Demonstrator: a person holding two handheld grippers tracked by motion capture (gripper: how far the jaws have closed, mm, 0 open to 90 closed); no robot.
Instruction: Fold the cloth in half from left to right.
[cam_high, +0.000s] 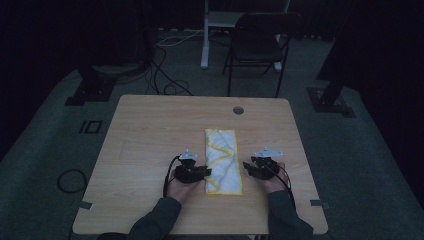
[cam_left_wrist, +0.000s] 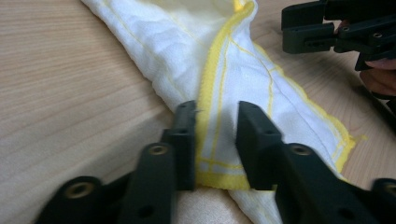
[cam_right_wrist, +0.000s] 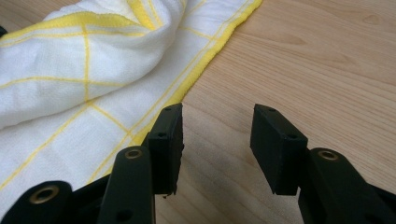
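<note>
A white cloth (cam_high: 223, 160) with yellow hems and yellow grid lines lies folded into a long strip on the wooden table (cam_high: 150, 130). My left gripper (cam_high: 205, 172) sits at the strip's near left edge. In the left gripper view its jaws (cam_left_wrist: 215, 109) stand apart, with a yellow hem of the cloth (cam_left_wrist: 243, 70) lying loose between them; the pads do not press it. My right gripper (cam_high: 246, 166) rests by the strip's right edge. Its jaws (cam_right_wrist: 217, 114) are open over bare wood, next to the cloth's (cam_right_wrist: 70, 70) yellow border. The right gripper (cam_left_wrist: 327, 23) also appears at the top right of the left gripper view.
A round cable hole (cam_high: 238, 110) sits near the table's far edge. Beyond the table stand a dark folding chair (cam_high: 257, 40) and a white post (cam_high: 205, 35), with cables (cam_high: 165, 75) on the floor. Bare wood stretches left of the cloth.
</note>
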